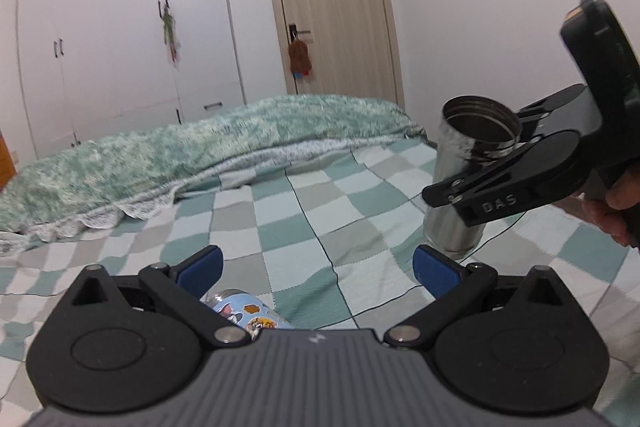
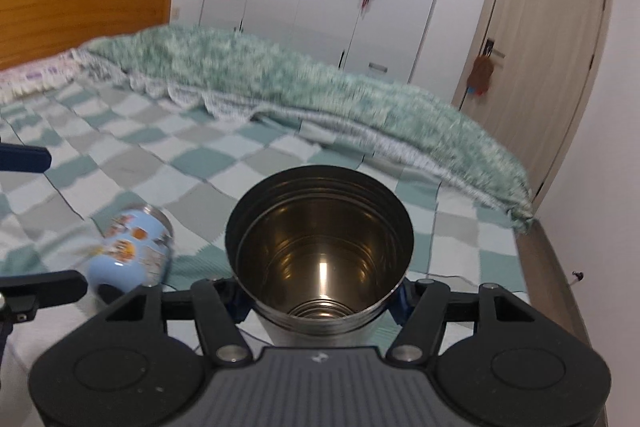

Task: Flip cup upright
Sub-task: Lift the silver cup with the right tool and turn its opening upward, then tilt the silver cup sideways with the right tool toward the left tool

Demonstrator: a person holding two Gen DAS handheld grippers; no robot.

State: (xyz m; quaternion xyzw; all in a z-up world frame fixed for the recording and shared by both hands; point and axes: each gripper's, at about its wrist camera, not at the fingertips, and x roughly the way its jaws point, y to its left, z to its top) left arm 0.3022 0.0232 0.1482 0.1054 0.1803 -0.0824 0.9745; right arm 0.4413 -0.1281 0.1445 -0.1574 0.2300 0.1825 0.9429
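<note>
A steel cup (image 2: 320, 247) stands upright on the checked bedspread (image 2: 160, 167), mouth up. My right gripper (image 2: 320, 301) is shut on the steel cup just below its rim. In the left wrist view the steel cup (image 1: 460, 163) shows at the right with the right gripper (image 1: 496, 163) clamped on it. A light blue cartoon cup (image 2: 132, 253) lies on its side on the bed to the left. My left gripper (image 1: 316, 267) is open and empty, with the blue cup (image 1: 248, 315) lying just below and behind its left finger.
A rumpled green blanket (image 1: 192, 147) lies across the far side of the bed. A wooden headboard (image 2: 80, 11) stands at the far left. White wardrobes (image 1: 120, 27) and a door (image 1: 332, 7) are behind. The bed's wooden edge (image 2: 556, 287) runs at the right.
</note>
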